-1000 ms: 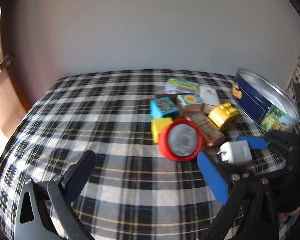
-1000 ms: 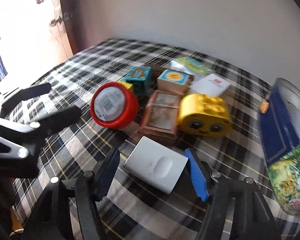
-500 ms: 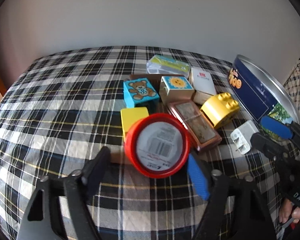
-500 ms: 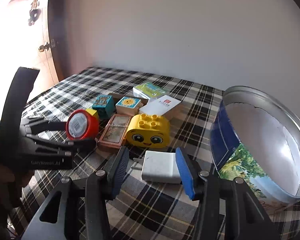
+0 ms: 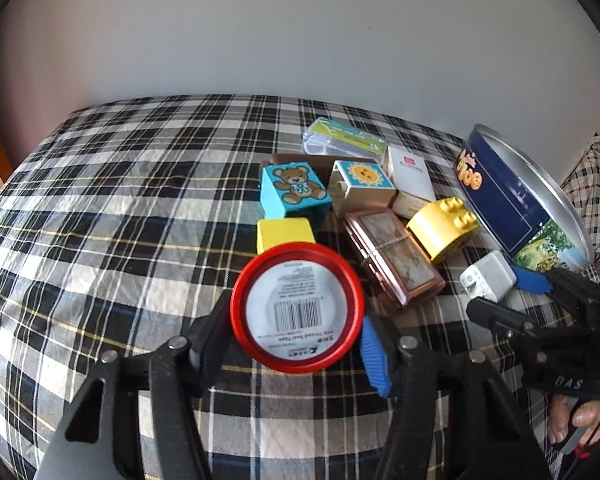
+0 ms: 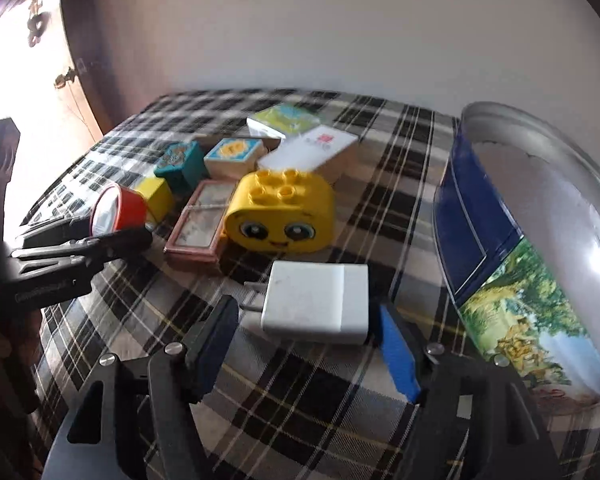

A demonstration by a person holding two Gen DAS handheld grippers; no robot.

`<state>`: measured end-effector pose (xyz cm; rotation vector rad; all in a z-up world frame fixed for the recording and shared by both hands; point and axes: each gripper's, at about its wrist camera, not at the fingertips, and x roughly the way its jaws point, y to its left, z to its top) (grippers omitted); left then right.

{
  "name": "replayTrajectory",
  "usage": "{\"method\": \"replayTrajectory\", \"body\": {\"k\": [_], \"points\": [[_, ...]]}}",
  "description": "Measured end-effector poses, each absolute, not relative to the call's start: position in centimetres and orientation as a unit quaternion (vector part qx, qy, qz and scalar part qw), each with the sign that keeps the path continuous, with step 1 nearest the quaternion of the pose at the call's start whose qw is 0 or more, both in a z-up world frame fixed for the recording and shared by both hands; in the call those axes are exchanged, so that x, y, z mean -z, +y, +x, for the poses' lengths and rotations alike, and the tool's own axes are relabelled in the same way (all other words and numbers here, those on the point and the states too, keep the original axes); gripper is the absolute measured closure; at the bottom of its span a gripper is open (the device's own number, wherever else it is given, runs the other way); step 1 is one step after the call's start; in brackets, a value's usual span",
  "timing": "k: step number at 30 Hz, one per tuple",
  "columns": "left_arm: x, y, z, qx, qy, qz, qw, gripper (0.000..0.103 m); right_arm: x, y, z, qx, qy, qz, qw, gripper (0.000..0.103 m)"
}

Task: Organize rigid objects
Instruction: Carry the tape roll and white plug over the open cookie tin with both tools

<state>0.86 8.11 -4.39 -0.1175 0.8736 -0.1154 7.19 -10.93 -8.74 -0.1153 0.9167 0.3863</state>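
While left gripper closes round red-rimmed tin, right gripper opens astride charger, prongs blurred

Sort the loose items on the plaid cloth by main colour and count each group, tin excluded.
Yellow: 2, smiley brick, small cube
Red: 1, round tape case
Blue: 1, bear block
White: 2, charger, flat box
Other colours: 3
Total: 9

We see a round red-rimmed tape roll standing on edge, barcode label facing us, beside a small yellow cube. A white rectangular plug charger lies flat near an open blue round tin.
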Motion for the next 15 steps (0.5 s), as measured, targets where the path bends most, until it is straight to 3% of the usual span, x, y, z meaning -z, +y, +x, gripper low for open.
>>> {"method": "replayTrajectory", "body": {"k": [2, 8, 15], "points": [[4.1, 8.2, 0.4, 0.058, 0.413, -0.058, 0.907, 0.046, 8.6, -11.0, 7.1, -0.182, 0.439, -0.055, 0.878, 0.038], [2.8, 8.5, -1.3, 0.064, 0.370, -0.063, 0.925, 0.046, 7.8, -11.1, 6.6, -0.177, 0.419, -0.058, 0.889, 0.038], [0.2, 6.9, -4.3, 0.074, 0.279, -0.019, 0.957, 0.046, 3.8, -12.1, 4.1, -0.181, 0.311, -0.044, 0.932, 0.038]]}}
